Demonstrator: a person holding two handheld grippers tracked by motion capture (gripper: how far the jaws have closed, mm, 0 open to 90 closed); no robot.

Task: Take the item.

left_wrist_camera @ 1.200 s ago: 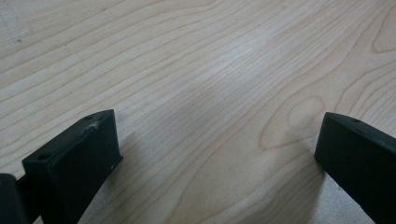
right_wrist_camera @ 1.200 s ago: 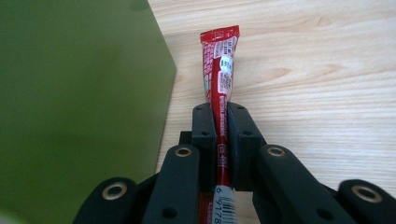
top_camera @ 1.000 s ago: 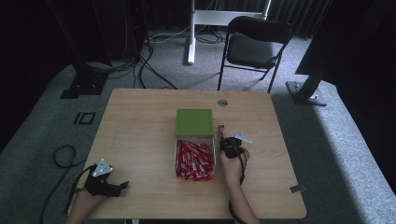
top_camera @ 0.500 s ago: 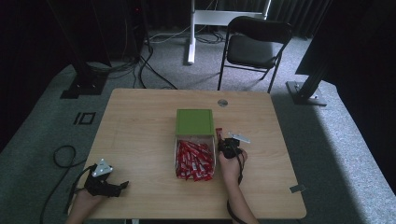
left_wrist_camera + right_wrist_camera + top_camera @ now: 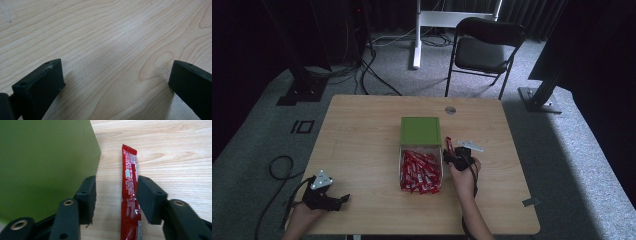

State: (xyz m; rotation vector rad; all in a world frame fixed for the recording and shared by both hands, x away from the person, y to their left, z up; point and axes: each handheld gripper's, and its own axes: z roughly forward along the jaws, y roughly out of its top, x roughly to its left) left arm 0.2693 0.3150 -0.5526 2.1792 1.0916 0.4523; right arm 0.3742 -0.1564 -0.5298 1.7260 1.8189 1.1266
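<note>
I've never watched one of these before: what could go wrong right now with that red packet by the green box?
The right claw has just been opening; the red packet lies loose between its jaws, beside one pad, and could drag along if the claw moves. The other jaw sits close to the green box and might nudge it.

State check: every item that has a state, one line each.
Right tongs: open, jaws have just been opening; nothing pinched.
Red sachet: flat on the table between the jaws, beside the right-hand one, released.
Left tongs: open wide, nothing between the jaws, over bare table.
Green lid: off, beyond the tray.
Clear tray: uncovered, filled with red sachets.
Folding chair: unfolded, empty.
</note>
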